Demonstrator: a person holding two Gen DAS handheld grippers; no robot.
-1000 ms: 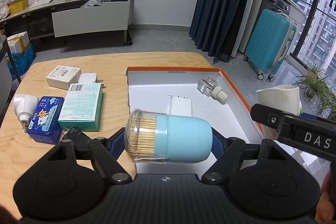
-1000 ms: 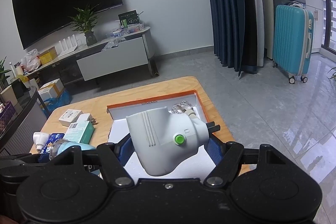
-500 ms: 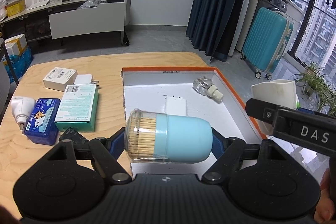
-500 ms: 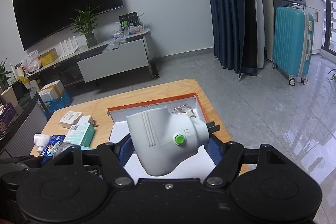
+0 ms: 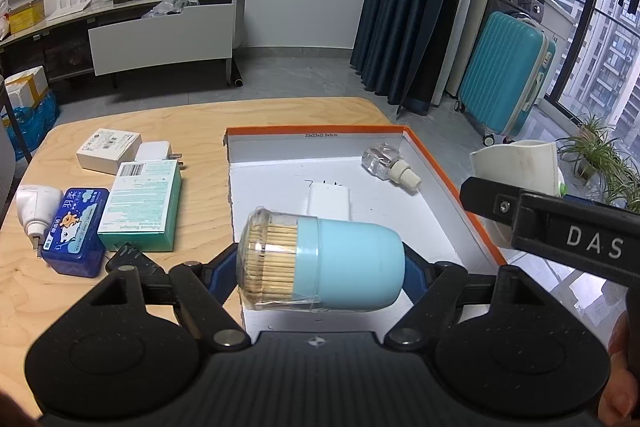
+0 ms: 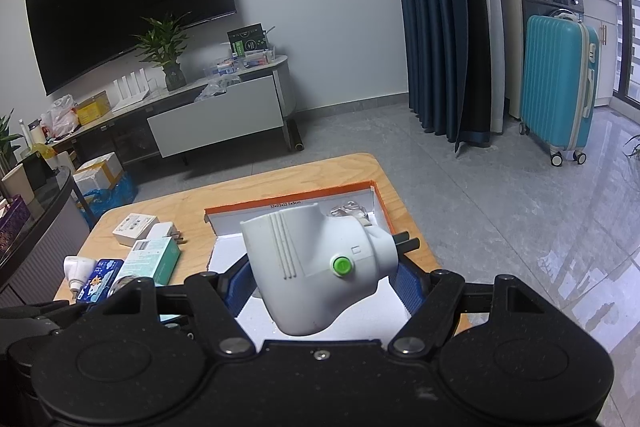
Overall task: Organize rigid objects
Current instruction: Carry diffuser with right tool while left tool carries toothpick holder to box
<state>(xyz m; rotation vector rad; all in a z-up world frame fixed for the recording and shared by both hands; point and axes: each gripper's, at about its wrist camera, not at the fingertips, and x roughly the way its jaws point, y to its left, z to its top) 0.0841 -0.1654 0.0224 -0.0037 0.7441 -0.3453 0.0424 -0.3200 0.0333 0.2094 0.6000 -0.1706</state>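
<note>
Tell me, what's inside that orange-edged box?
The orange-edged box holds a small clear bottle with a beige cap and a flat white block. The toothpick jar, gripped by the left tongs, hides the box's near floor.

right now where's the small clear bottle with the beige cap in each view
Left wrist: the bottle lies on its side in the far right corner of the orange-edged box, cap toward the near right.
Right wrist: only the bottle's clear top shows in the box's far right corner, behind the white plug unit held in the right gripper.
Shared landmark: the size label on the box's far wall.
</note>
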